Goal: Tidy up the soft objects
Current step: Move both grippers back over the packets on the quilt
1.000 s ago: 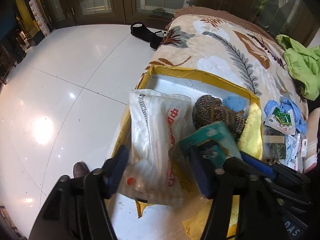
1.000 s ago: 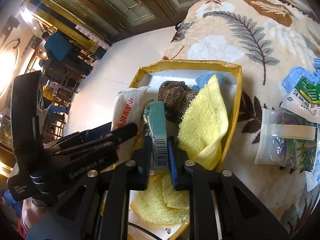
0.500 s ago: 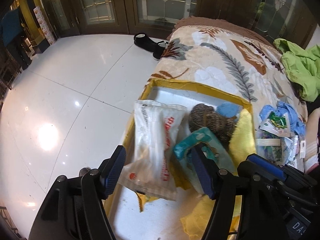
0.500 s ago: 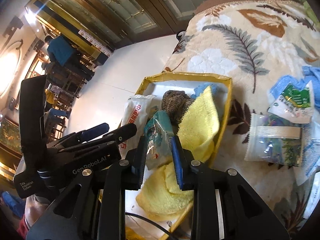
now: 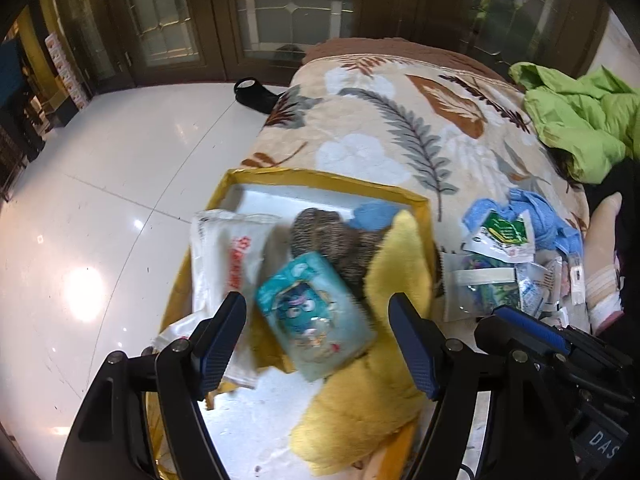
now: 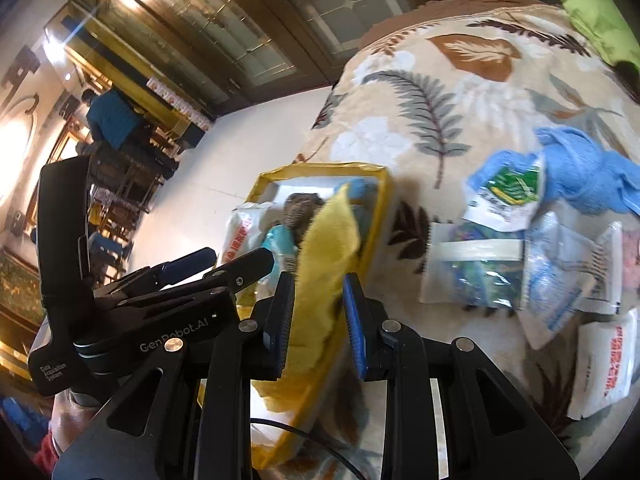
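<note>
A yellow-rimmed box (image 5: pixel 320 179) sits on the floral bedspread near its edge. Inside lie a white packet with red print (image 5: pixel 228 256), a teal tissue pack (image 5: pixel 316 312), a brown knitted piece (image 5: pixel 332 240) and a blue cloth (image 5: pixel 376 214). A yellow towel (image 5: pixel 400 280) drapes over the box's right side. My left gripper (image 5: pixel 318 340) hovers above the box with its jaws opening; the teal pack lies below the gap, untouched by the pads. My right gripper (image 6: pixel 318 320) stands narrowly open to the right of the box, gripping nothing; the yellow towel (image 6: pixel 320 260) shows through its gap.
Right of the box a heap of plastic packets (image 6: pixel 480 276) and a blue cloth (image 6: pixel 580 168) lies on the floral bedspread (image 5: pixel 380 120). A green jacket (image 5: pixel 580 120) is at the back right. Left of the bed is glossy white floor (image 5: pixel 100 200) with a black shoe (image 5: pixel 252 94).
Both grippers drew back and up from the box. The right gripper let go of the teal pack, which now lies flat in the box. The left jaws widened away from the white packet.
</note>
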Motion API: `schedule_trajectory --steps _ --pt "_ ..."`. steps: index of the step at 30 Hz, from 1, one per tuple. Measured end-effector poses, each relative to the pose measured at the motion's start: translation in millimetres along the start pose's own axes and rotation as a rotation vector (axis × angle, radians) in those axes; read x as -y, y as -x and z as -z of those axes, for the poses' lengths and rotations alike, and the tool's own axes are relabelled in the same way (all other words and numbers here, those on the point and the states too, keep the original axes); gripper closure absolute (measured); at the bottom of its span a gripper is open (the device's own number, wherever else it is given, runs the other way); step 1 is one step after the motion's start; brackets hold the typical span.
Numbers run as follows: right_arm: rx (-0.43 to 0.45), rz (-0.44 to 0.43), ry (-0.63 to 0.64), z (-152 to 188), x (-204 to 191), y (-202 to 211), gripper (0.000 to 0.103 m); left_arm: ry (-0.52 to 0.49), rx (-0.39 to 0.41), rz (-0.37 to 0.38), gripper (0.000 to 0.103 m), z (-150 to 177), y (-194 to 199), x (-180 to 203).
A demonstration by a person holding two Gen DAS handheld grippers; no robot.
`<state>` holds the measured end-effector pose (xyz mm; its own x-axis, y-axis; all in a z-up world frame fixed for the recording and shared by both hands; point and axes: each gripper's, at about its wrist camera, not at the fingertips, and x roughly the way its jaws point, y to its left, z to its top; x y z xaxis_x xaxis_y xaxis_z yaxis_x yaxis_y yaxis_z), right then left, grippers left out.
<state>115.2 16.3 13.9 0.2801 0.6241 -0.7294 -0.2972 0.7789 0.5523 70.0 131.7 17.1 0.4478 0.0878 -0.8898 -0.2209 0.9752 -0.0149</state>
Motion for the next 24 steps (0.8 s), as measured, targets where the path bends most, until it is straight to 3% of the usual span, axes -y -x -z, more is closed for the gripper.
schedule_trajectory --steps 24 --pt "0.079 0.113 -0.137 17.5 100.4 79.4 0.078 -0.119 -0.035 0.083 0.029 5.3 -10.9 97.4"
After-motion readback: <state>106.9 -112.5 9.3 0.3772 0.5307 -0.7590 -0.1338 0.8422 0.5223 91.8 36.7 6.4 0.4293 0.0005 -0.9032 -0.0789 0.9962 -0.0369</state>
